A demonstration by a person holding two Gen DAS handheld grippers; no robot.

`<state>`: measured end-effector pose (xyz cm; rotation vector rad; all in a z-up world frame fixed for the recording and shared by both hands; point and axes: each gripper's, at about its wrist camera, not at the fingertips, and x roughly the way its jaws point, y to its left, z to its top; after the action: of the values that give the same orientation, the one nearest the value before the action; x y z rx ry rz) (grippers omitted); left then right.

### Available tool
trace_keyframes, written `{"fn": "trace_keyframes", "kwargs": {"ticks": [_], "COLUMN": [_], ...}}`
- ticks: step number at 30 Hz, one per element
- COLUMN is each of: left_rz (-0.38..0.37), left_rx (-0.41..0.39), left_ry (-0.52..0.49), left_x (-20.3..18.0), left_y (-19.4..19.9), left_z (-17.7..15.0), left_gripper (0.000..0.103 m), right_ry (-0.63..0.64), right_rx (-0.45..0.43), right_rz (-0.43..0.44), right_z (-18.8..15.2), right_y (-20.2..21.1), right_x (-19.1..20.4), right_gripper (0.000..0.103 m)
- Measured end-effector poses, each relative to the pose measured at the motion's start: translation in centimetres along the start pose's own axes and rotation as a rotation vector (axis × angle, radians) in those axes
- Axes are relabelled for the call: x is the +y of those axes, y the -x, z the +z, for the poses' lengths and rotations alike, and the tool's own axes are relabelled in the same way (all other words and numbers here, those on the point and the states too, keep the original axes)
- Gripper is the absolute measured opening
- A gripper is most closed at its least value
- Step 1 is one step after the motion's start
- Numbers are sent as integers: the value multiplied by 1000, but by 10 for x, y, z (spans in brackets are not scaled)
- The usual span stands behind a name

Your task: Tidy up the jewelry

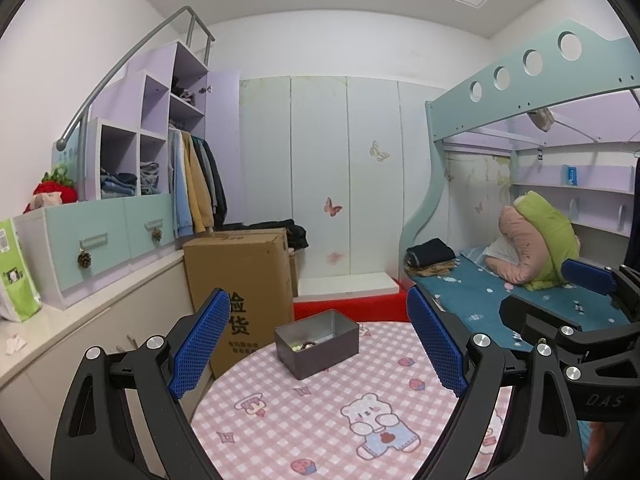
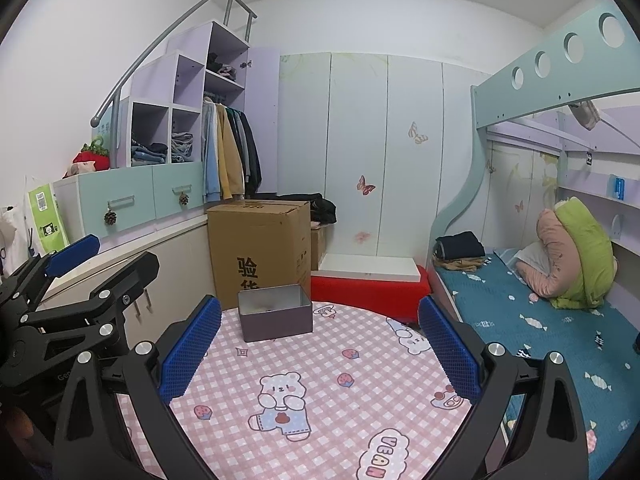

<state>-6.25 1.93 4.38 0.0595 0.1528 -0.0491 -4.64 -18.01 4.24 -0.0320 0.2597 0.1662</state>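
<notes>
A round table [image 1: 320,420] wore a pink checked bear-print cloth [image 2: 320,400]; a grey open tin box [image 1: 316,342] sat on it.

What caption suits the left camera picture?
Open left tool hovers over a pink checked table, facing a grey tin holding beads.

1. The left wrist view looks forward between the blue pads of the left tool [image 1: 318,344], from low over the near edge of the round checked surface [image 1: 320,420], facing the wardrobe wall [image 1: 340,160].
2. The right wrist view sits just beside it, looking the same way past the right tool [image 2: 318,354], with the bed [image 2: 540,320] on its right.
3. Both share the surface, the grey tin [image 1: 316,342] near its far edge, the cardboard box [image 1: 244,280] and each other's tool at the frame edge.
</notes>
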Motion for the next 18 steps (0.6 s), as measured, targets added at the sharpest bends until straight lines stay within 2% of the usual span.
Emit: {"fn": "trace_keyframes", "kwargs": {"ticks": [18], "left_rz": [3], "left_rx": [-4], "left_ry": [-2], "left_x": [0], "left_y": [0], "left_z": [-1], "left_gripper": [87], "right_ry": [1], "right_rx": [-1], "right_rz": [-1], "right_z": [-1], "right_y": [0], "right_x": [-1], "right_gripper": [96]}}
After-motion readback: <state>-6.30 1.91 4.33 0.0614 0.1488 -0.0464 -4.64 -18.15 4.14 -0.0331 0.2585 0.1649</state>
